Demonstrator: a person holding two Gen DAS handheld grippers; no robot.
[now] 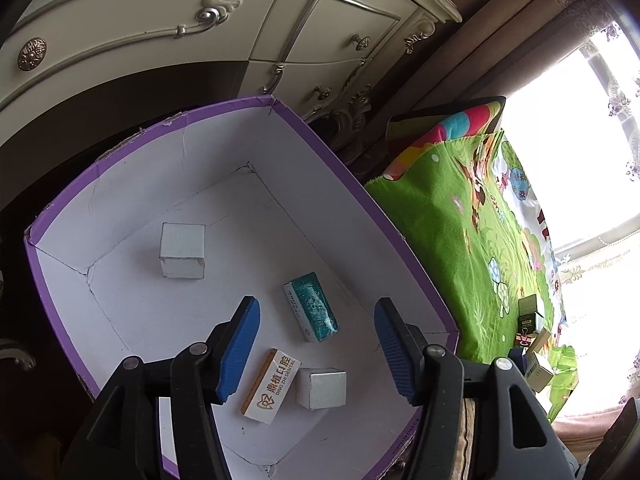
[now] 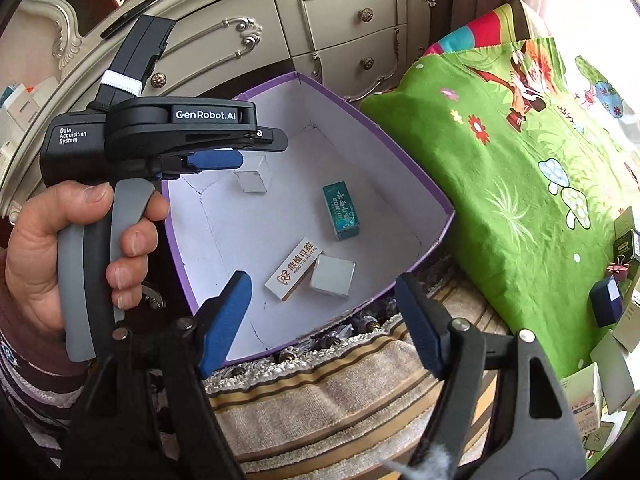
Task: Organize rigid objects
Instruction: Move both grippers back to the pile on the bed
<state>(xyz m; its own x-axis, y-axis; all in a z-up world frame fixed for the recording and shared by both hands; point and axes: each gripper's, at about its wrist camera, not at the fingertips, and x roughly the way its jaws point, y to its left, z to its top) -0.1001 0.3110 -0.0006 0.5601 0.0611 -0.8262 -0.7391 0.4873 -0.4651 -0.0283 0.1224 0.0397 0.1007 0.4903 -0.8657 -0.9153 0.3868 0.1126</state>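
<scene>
Right now the left gripper point(image 1: 316, 348) hangs over the purple-rimmed white cardboard box point(image 1: 224, 118), blue pads spread, nothing between them. No earlier view to compare. Below its fingers point(image 1: 240, 344) on the box floor: a white-and-tan dental-brand carton point(image 1: 272, 386) touching a small silver-white cube box point(image 1: 322, 388), a teal rectangular carton point(image 1: 312, 306) just beyond, and another white cube box point(image 1: 183, 251) well apart near the far corner. Right gripper point(image 2: 324, 320) also stands open and empty, above the box's near rim and a striped beige rug point(image 2: 320, 396). A hand point(image 2: 60, 248) grips the left tool's grey trigger. Beside the box lies a green cartoon-print cloth point(image 2: 500, 184) with a navy small box point(image 2: 606, 300), a pink binder clip point(image 2: 618, 270) and more small cartons at its right edge. Cream carved dresser point(image 2: 340, 20) behind.
</scene>
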